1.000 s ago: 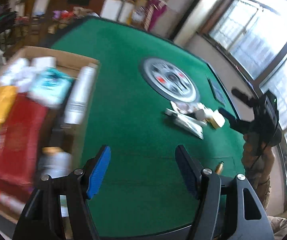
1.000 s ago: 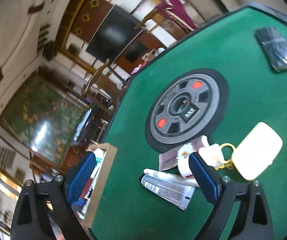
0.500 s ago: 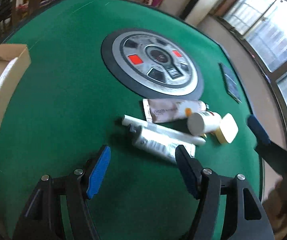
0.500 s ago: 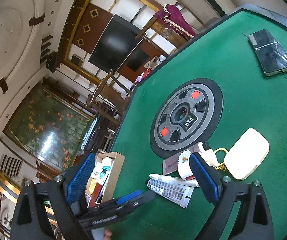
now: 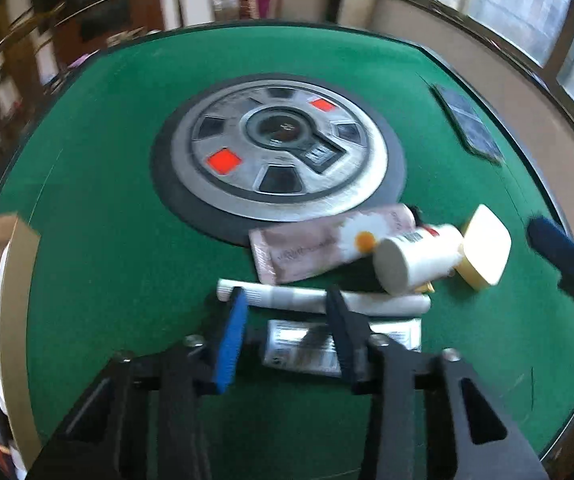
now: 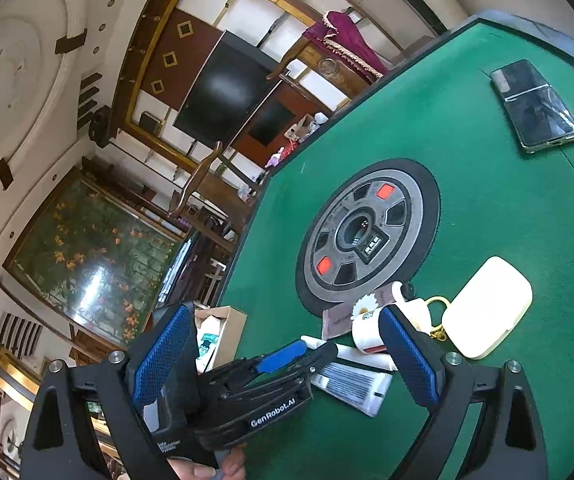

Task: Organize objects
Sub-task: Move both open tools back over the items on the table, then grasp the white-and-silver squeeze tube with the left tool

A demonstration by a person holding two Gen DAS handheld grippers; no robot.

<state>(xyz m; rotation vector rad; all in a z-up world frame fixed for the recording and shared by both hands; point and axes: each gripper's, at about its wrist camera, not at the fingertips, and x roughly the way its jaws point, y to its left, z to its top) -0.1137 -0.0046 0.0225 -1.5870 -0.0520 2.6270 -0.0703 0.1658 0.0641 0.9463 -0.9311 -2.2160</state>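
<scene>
My left gripper [image 5: 287, 294] hangs over a silver tube [image 5: 299, 344] on the green table [image 5: 107, 208]. Its jaws are closing. The silver tube and a slim white tube [image 5: 367, 303] lie between and under the fingers, which do not visibly press on either. Behind them lie a pink tube [image 5: 311, 248], a white bottle [image 5: 415, 260] on its side and a cream case [image 5: 485, 248]. My right gripper [image 6: 283, 314] is held open to the right of the pile with nothing gripped. In its view the left gripper [image 6: 299, 350] reaches onto the silver tube [image 6: 351, 388].
A cardboard box [image 5: 15, 280] with packets stands at the table's left edge. A round grey disc [image 5: 279, 156] is set into the table's middle. A phone [image 6: 535, 108] lies at the far right. A hand [image 6: 203, 470] holds the left gripper.
My left gripper swung from the box over to the tubes, came down on them, and its jaws have narrowed. The right gripper has stayed put.
</scene>
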